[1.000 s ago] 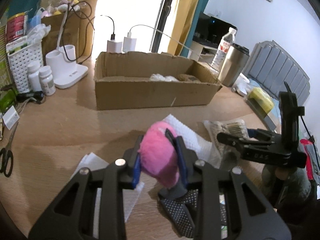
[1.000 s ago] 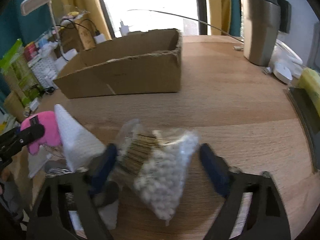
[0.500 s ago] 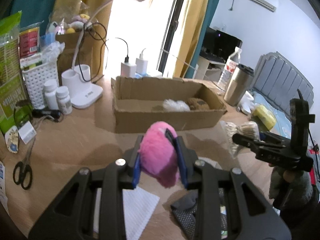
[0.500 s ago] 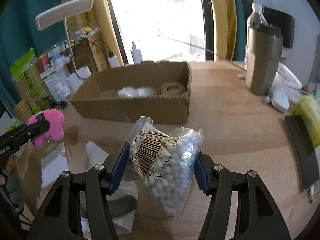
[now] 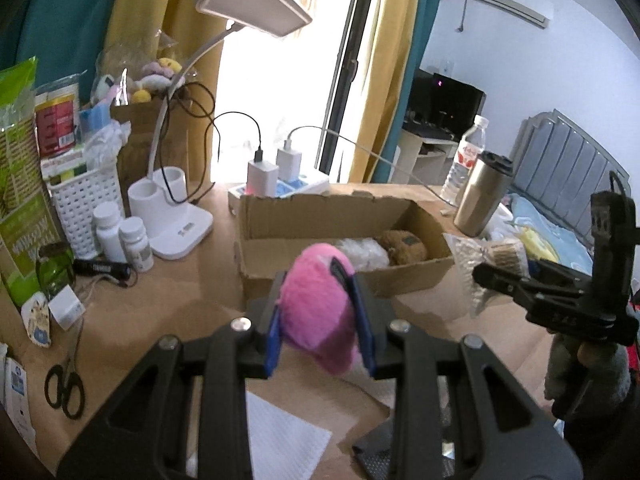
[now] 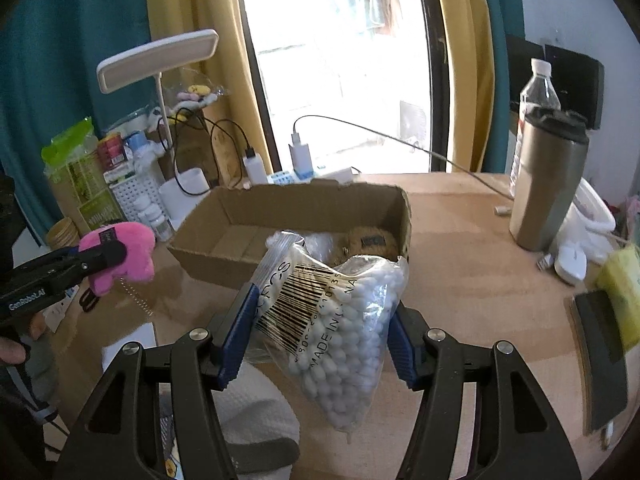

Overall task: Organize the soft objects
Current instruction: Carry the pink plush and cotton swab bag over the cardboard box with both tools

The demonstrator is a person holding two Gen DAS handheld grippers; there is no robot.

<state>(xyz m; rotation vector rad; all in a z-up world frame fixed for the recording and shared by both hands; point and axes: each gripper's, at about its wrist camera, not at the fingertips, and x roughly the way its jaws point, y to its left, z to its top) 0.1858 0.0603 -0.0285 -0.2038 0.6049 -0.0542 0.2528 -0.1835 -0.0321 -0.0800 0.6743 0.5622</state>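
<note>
In the right tool [image 6: 320, 340], swab bag [image 6: 340, 320] hangs upright.

The clear bag of cotton swabs [image 6: 340, 320] reads "MADE IN" beside its barcode, and the left gripper [image 6: 100, 258] arm reads "GenRobot.AI".

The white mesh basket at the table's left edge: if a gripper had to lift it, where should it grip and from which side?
Probably the top rim of the white mesh basket, from above. It stands upright and open-topped. Pill bottles crowd its front, a green packet its left, and the lamp base its right, so a side approach looks blocked. One finger would go inside the wall, where packets leave room.
</note>
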